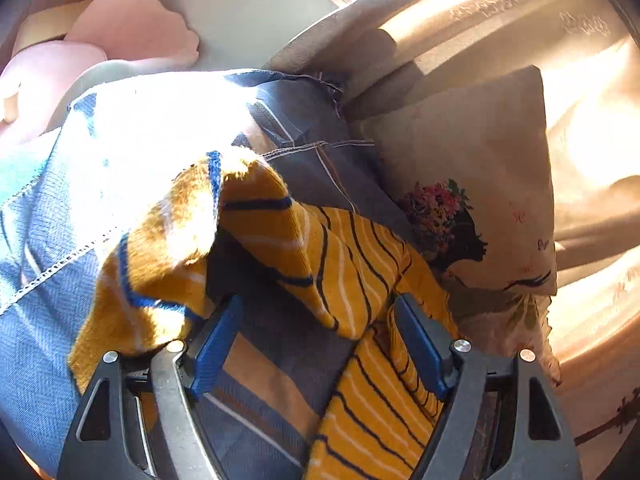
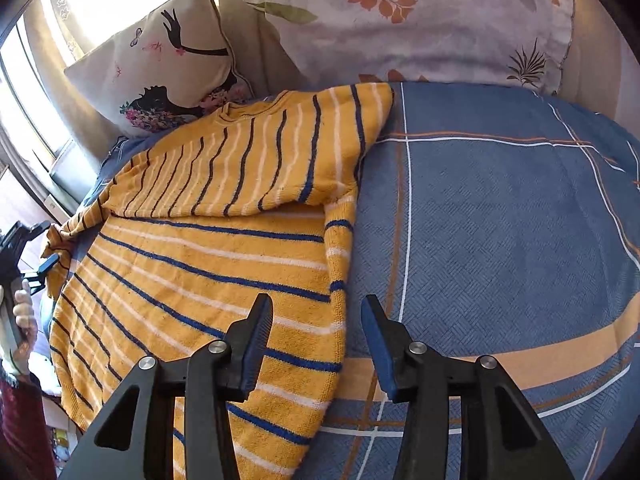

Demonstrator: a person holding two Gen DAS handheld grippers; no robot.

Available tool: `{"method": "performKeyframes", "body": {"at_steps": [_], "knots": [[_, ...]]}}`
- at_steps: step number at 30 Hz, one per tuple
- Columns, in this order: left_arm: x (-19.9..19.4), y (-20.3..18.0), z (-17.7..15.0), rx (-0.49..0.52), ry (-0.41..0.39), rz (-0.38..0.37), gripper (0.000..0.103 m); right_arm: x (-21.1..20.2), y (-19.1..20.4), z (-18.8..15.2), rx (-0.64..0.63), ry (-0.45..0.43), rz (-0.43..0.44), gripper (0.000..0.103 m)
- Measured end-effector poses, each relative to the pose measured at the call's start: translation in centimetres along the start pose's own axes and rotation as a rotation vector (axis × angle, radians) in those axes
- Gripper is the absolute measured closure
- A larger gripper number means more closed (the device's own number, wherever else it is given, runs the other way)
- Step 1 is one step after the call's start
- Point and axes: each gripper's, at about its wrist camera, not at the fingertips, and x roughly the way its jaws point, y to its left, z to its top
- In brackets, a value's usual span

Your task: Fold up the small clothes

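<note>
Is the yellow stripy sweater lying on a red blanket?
No, the yellow striped sweater lies on a blue plaid bedspread.

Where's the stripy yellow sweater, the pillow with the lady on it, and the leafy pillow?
stripy yellow sweater [image 2: 208, 264]: right wrist view, on its flat striped body.
pillow with the lady [image 2: 160, 72]: right wrist view, on its cream front.
leafy pillow [image 2: 420, 24]: right wrist view, on its pale middle, between the leaf prints.

We see a fuzzy knitted sweater [image 2: 224, 264] on a matt woven bedspread [image 2: 500, 216]. Our right gripper [image 2: 318, 320] looks matt black plastic with ribbed blue pads [image 2: 376, 336].
</note>
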Motion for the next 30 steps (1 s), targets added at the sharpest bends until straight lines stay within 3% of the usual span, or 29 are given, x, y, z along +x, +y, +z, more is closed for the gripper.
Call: {"method": "performKeyframes", "body": {"at_steps": [3, 4, 6, 7, 8, 10, 12, 15, 18, 24, 30], "knots": [[1.9, 1.7, 2.2, -0.146, -0.023, 0.042, 0.026, 0.2, 0.0, -0.1, 0.011, 0.004, -0.011, 0.053], [2.1, 2.3, 2.9, -0.186, -0.035, 0.066, 0.032, 0.2, -0.3, 0.0, 0.014, 0.004, -0.011, 0.053], [2.3, 3.1, 4.3, -0.22, -0.04, 0.085, 0.062, 0.1, -0.5, 0.1, 0.017, 0.0, -0.021, 0.053], [2.4, 3.1, 5.0, -0.207, -0.04, 0.09, 0.084, 0.1, -0.5, 0.1, 0.018, -0.003, -0.025, 0.053], [2.4, 3.0, 5.7, -0.188, -0.043, 0.096, 0.089, 0.1, -0.5, 0.2, 0.018, -0.006, -0.027, 0.053], [1.7, 2.3, 6.7, -0.161, -0.067, 0.106, 0.09, 0.1, -0.5, 0.2, 0.017, -0.008, -0.03, 0.053], [0.6, 0.8, 7.4, -0.129, -0.094, 0.068, 0.09, 0.3, -0.5, 0.2, 0.015, -0.008, -0.038, 0.053], [-0.6, -4.0, 6.7, 0.009, -0.13, 0.007, 0.09, 0.6, -0.7, 0.1, 0.024, -0.006, -0.036, 0.053], [0.8, -10.3, 3.7, 0.177, -0.074, -0.084, 0.09, 0.8, -1.1, 0.1, 0.042, -0.008, -0.026, 0.053], [9.1, -21.3, -6.7, 0.394, 0.18, -0.237, 0.09, 0.9, -2.3, -0.7, 0.088, -0.007, -0.003, 0.053], [17.2, -26.6, -17.4, 0.503, 0.421, -0.25, 0.09, -0.3, -2.9, -1.2, 0.103, -0.028, 0.0, 0.053]]}}
